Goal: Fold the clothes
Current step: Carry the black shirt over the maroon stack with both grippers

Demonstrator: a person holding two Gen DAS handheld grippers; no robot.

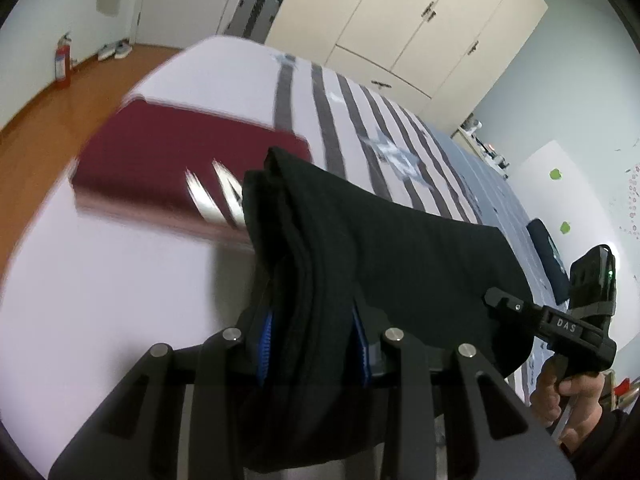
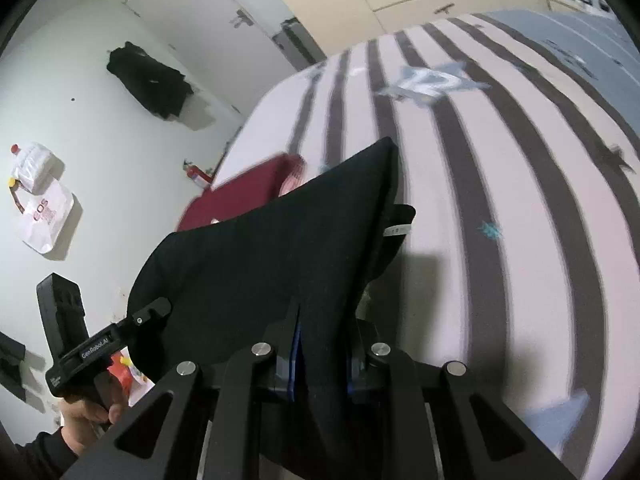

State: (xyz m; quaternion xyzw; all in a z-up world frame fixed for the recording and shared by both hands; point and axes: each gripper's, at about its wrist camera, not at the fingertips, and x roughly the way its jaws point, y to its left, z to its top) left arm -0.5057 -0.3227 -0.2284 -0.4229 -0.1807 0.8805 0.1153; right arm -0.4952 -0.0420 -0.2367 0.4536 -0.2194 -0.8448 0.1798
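Hanging between the 2 claws is a black garment, folded into several soft matte layers whose stacked edges are showing as parallel ridges in the left wrist view; it is sagging in a shallow curve above the bed, clear of the sheet. The left gripper is pinching 1 end, its blue ribbed pads pressing in on the thick bundle, so the jaws are standing only narrowly apart with cloth filling the gap. The right gripper is clamping the other end the same way, its jaws nearly together on a thinner bunch of the fabric, blue pad edges peeking out on either side. A small white tag is sticking out at the garment's far corner; its print is too small to read. The bed is wearing a smooth pale sheet with broad dark grey stripes and pale blue star shapes, blurred here. On it, beyond the black piece, a maroon garment is lying as a flat rectangle with white slanted marks at 1 edge. Each gripper is a matte black body with round metal pins; the right 1 is reading "DAS" in the left wrist view, the left 1 "GenRobot.AI" in the right wrist view. A white plastic bag with red lettering is hanging on the wall.
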